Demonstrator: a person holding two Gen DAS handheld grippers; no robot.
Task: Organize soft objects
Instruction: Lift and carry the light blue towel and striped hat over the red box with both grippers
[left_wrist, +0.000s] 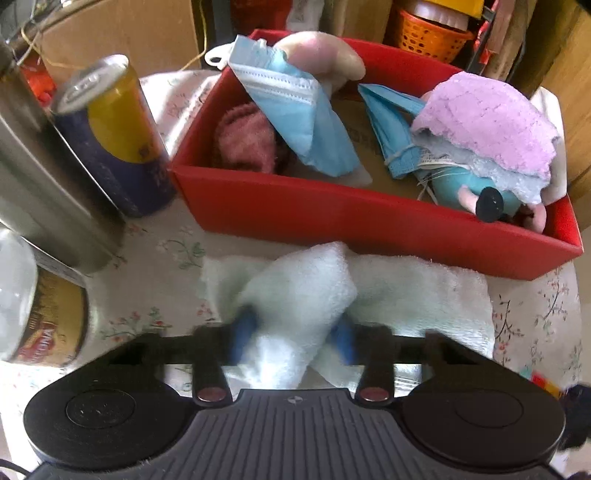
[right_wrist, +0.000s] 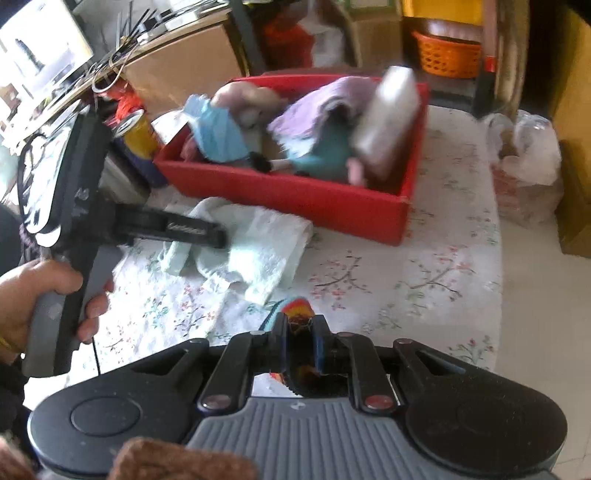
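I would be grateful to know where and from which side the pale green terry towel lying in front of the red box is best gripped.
Grip the raised, bunched fold at the middle of the pale green terry towel, coming from the near side, away from the red box. That ridge stands above the flat, spread corners, so the fingers can close around it. The left gripper already pinches it there.

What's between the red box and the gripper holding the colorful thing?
Only bare flowery tablecloth separates the red box from the right gripper, seen in the right wrist view; the pale towel lies off leftward.
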